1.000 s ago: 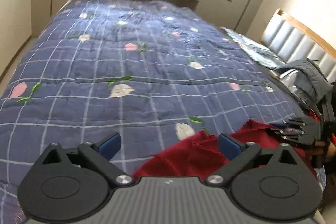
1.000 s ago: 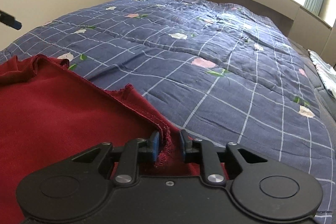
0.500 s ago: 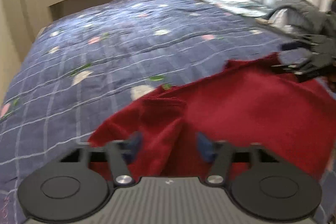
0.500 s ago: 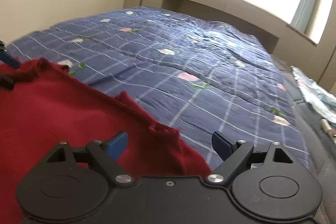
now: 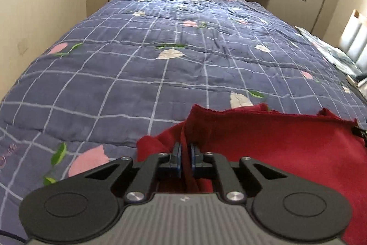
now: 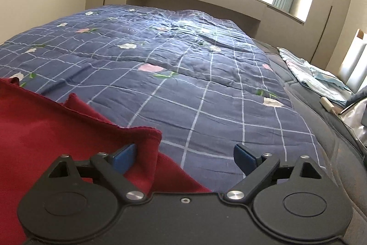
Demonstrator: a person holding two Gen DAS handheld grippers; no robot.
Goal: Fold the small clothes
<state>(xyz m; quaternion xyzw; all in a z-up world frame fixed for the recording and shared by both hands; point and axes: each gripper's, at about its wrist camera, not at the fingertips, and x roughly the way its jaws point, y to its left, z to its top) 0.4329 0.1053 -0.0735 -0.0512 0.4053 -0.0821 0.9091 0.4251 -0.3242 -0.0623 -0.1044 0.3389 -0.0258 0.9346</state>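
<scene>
Left gripper (image 5: pixel 185 159) clamped on a fold of red garment (image 5: pixel 275 148). Right gripper (image 6: pixel 184 156) jaws apart, garment corner draped by one finger. Garment lies at near edge of blue quilt (image 5: pixel 160 75).

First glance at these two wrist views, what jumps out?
The red garment in the near foreground, vivid against the navy checked floral quilt that fills both views. The left gripper is pinched shut on a fold of it, while the right gripper stands wide open beside its hem.
</scene>
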